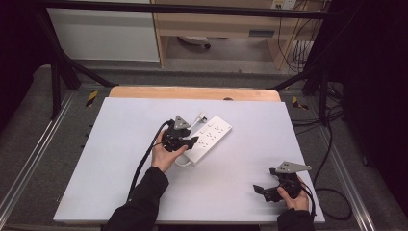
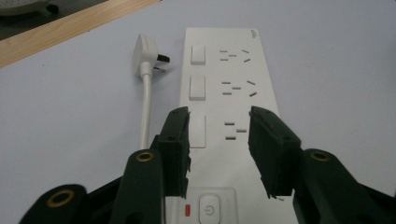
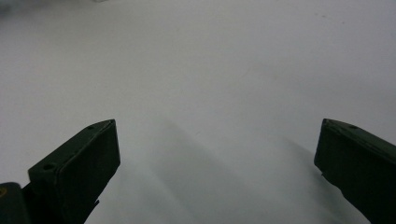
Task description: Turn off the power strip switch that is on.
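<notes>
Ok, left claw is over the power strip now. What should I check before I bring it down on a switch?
1. Left claw open: ok, jaws apart with the strip between them.
2. Lined up on a switch: cannot tell; the third switch sits beside the left-hand jaw, not centred.
3. Power strip flat on the table: ok.
4. Plug free: ok, it lies on the table beside the strip, its cord running alongside.
5. Right claw out of the way: ok, open over bare table near the front right corner.
6. Claw touching the strip: cannot tell.
</notes>
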Demonstrator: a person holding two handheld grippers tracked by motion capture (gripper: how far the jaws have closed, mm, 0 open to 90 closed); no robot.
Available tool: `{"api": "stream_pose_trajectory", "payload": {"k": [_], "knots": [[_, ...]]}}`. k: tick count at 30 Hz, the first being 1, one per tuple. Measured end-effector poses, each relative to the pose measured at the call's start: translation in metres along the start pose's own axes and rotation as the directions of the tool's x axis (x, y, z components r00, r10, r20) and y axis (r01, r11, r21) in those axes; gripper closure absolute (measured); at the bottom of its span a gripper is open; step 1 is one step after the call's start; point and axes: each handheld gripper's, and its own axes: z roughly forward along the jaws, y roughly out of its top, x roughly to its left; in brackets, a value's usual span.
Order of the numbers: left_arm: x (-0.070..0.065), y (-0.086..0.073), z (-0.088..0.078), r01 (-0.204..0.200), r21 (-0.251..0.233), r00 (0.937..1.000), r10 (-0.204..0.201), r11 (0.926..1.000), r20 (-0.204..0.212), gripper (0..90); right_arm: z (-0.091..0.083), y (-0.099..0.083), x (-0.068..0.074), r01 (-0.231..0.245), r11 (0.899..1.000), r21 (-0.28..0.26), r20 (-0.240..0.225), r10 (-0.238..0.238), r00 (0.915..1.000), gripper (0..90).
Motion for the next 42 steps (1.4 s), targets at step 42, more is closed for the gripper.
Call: {"api": "stream_pose_trajectory", "payload": {"k": [42], "knots": [[0.005,-0.002,0.037,0.005,0.030,0.9997,-0.005,0.9995,-0.025,89.5,0.000,0.000,0.000,0.001,1.000,0.002,-0.005,-0.001,1.0000,0.8]]}}
